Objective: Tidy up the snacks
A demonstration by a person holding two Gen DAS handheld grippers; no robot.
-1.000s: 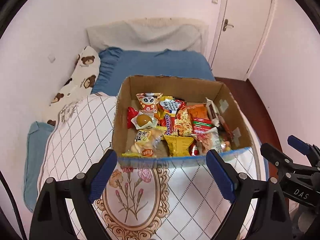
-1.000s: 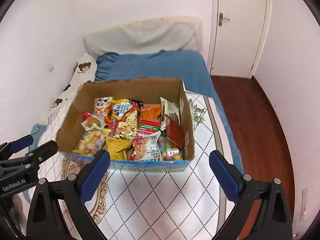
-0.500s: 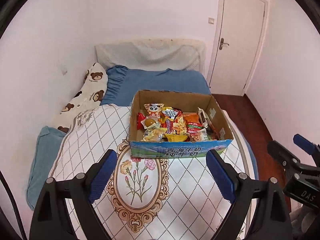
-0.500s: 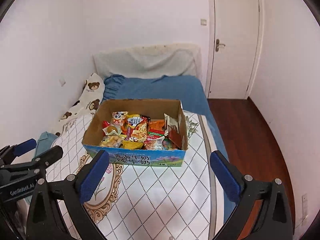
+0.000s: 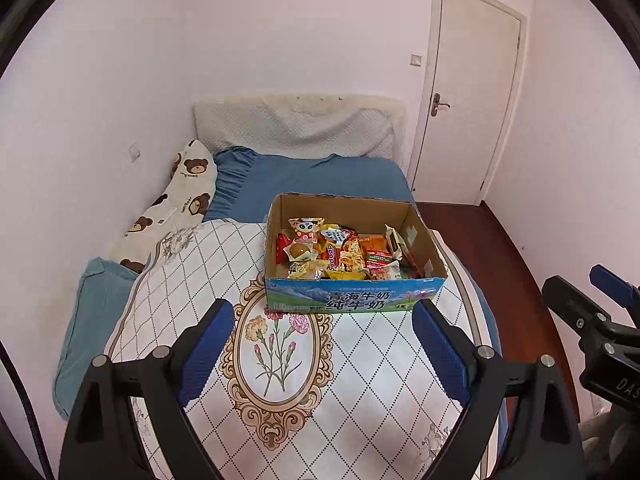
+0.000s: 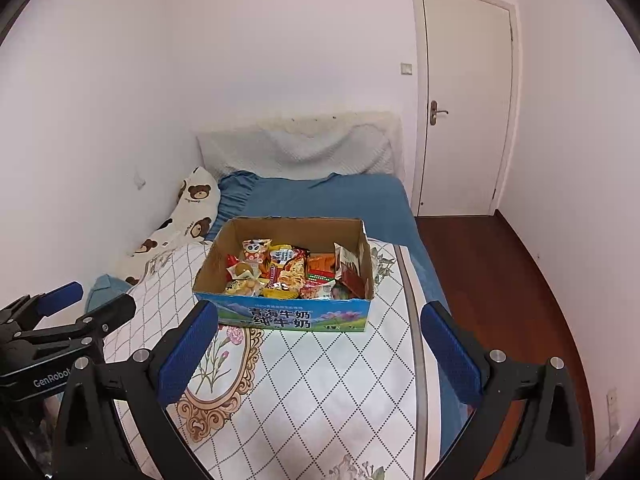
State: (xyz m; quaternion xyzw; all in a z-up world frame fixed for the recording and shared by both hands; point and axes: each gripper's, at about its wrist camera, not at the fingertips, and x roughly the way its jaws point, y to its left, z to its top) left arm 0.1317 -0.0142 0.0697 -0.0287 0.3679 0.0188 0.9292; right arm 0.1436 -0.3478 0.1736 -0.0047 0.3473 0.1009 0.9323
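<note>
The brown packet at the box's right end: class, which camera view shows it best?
The right wrist view: the brown packet shows its broad face, leaning against the cardboard box wall. In the left wrist view, only a dark sliver shows behind other snacks.

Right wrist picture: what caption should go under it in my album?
Open right gripper above a quilted bed, facing a cardboard box full of snacks.

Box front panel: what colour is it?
Blue, with white lettering and a landscape print; box shows it best in the right wrist view.
</note>
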